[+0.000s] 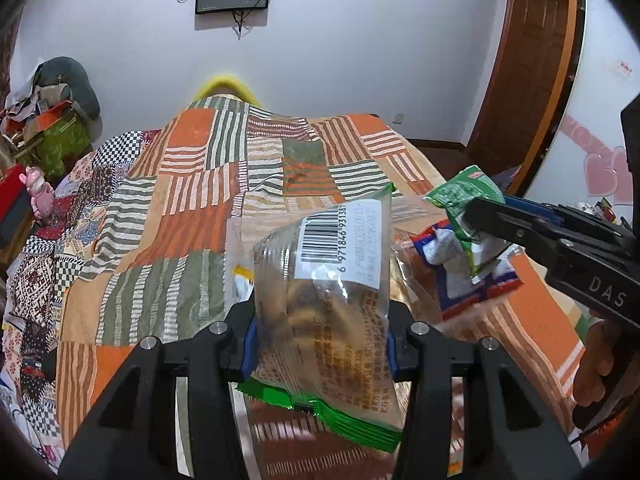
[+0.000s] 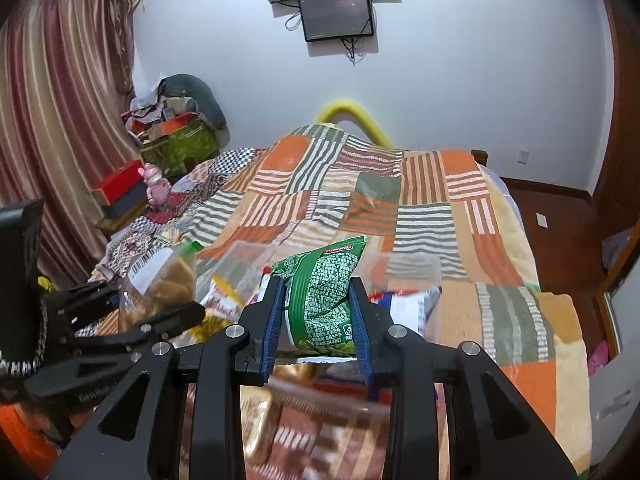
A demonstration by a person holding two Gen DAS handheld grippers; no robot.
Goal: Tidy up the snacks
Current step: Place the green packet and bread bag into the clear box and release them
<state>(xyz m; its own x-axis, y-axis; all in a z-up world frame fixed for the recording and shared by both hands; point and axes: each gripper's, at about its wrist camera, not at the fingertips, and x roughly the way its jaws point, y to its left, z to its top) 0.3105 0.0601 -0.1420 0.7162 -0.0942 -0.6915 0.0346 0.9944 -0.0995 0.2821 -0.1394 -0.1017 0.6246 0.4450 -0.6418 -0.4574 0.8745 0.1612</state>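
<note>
I've got both grippers loaded above the bed (image 1: 168, 216). Left gripper (image 1: 320, 344) has its jaws clamped on a clear bag (image 1: 324, 280) of brown snacks, barcode label up, green seal hanging toward me; the bag stands up between the blue pads, off the quilt. Right gripper (image 2: 316, 320) has jaws squeezed tight on a green pack (image 2: 324, 292), crumpled in the middle, also lifted clear. In the left view I see the green pack (image 1: 464, 192) out to the right, pinched at the tip of the other tool. Below and between the two there's a clear bin (image 2: 408, 268), rim just visible, with a red-white-blue pack (image 1: 476, 276) and some yellow-edged wrappers in or around it; I can't tell which sit inside and which lie beside it. Progress as I read it: early to middle. Two snacks are in hand but not placed anywhere, more packs are loose near the bin, and blurred wrappers show low in the right view. Left to do, I judge: drop both held packs where they belong, then collect the rest.
</note>
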